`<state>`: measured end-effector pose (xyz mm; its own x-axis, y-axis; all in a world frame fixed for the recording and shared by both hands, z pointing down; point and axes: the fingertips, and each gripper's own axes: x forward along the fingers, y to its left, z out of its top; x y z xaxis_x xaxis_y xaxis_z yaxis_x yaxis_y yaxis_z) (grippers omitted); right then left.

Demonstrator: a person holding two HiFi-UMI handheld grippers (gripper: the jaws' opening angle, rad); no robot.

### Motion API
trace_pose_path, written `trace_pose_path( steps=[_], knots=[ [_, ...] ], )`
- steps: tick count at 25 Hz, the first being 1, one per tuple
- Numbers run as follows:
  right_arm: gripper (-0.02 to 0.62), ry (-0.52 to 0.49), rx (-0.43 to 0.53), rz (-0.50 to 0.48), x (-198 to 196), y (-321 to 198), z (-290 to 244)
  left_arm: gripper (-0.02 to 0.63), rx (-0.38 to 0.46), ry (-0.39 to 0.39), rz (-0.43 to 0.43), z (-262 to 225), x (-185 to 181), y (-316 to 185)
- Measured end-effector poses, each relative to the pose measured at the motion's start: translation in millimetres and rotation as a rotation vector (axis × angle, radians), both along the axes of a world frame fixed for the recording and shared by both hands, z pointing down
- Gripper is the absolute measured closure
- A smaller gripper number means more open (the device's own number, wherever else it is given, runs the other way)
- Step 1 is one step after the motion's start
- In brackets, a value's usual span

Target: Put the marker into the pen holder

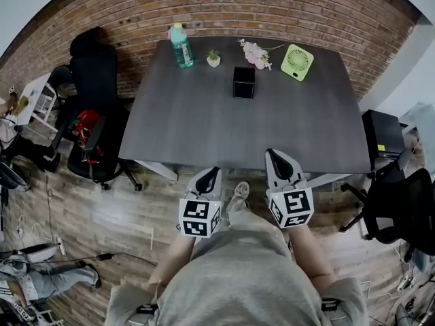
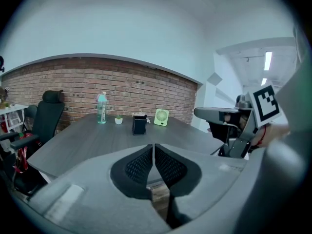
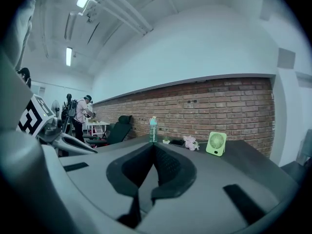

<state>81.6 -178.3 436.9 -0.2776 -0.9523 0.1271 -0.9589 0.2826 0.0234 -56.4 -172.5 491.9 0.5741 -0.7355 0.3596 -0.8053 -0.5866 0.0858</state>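
Both tongs are shut and hold nothing. In the left gripper view we see the left gripper with its two black ribbed jaws pressed together along a thin seam. The right gripper view shows the right gripper the same, its dark jaws meeting at the tips with no object between them.

From the head view, we hold both tools low in front of the body, side by side at the near edge of the dark grey wood-grain table. The left one's tips hang just short of that edge, over the wooden plank floor. The right one's tips reach slightly over the edge.

The square black box-shaped pen holder stands upright on the far half of the table, roughly midway across and well apart from both tools. It looks matt and dark on every side we can see, with a slightly glossy front face in the left gripper view. A pale speck sits at its top rim there, perhaps a marker's end, but it is too small for us to tell.

Behind the holder, near the red brick wall, a row of things stands:
- a teal plastic bottle with a pink cap
- a tiny green plant in a white pot
- a spray of pink flowers
- a small light green desk fan

A black office chair stands at the table's left end
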Motion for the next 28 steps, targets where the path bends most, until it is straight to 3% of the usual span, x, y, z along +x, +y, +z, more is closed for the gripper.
trace_pose_path(
  steps=[11, 28],
  knots=[
    [0.592, -0.024, 0.033, 0.024, -3.6, 49.1, -6.1, 0.578, 0.020, 0.007, 0.030, -3.2, 2.7, 37.6],
    [0.594, -0.050, 0.046, 0.042, -6.0, 61.1, -8.3, 0.578, 0.018, 0.010, 0.037, -2.7, -1.3, 47.2]
  ],
)
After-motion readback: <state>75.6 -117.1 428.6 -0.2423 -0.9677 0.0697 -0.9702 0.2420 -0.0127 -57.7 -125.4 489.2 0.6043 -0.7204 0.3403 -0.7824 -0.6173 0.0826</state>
